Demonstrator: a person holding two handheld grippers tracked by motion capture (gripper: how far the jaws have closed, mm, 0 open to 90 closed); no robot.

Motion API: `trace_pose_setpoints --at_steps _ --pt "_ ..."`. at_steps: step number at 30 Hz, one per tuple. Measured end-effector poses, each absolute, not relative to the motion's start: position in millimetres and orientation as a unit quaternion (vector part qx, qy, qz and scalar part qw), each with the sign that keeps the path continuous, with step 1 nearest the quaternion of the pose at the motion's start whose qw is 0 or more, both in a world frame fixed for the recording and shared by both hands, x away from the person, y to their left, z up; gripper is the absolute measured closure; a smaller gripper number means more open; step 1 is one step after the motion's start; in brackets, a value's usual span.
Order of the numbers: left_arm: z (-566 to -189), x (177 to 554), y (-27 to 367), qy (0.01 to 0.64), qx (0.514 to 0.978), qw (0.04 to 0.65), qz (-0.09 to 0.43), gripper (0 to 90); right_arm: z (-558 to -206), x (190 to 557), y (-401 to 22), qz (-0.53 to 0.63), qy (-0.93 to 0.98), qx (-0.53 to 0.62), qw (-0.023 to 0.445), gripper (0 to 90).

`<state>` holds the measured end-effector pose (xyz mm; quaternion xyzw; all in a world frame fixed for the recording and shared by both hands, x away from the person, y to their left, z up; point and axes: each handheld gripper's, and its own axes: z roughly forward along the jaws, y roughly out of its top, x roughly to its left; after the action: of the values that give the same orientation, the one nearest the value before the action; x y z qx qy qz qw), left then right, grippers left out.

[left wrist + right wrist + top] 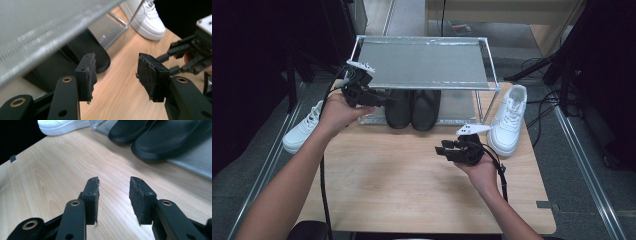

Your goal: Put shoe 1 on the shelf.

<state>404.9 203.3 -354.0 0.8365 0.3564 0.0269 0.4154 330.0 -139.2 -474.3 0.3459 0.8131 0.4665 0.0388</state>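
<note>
— Could you read any lettering from your station?

— No, I found nothing legible. The white sneaker (508, 119) showed no brand I could make out, the black shoes (413, 108) were plain, and the metal rack (422, 62) and tabletop (412, 185) carried no label or number.

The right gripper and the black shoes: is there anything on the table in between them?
No. In the right gripper view, bare wooden table lies between the open right gripper and the black shoes. The high view shows the same.
</note>
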Motion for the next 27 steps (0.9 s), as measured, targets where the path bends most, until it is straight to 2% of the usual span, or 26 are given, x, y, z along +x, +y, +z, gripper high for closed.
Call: trace_pose_setpoints --at_steps 18,27 --pt "-408.0 366.0 238.2 0.399 0.818 0.413 0.025 48.4 -471.6 310.5 -166.3 0.478 0.809 0.34 0.033 58.4" --pt "-421.7 351.9 260.8 0.403 0.816 0.414 0.021 48.4 -478.9 308.7 -165.2 0.471 0.817 0.333 0.028 58.0"
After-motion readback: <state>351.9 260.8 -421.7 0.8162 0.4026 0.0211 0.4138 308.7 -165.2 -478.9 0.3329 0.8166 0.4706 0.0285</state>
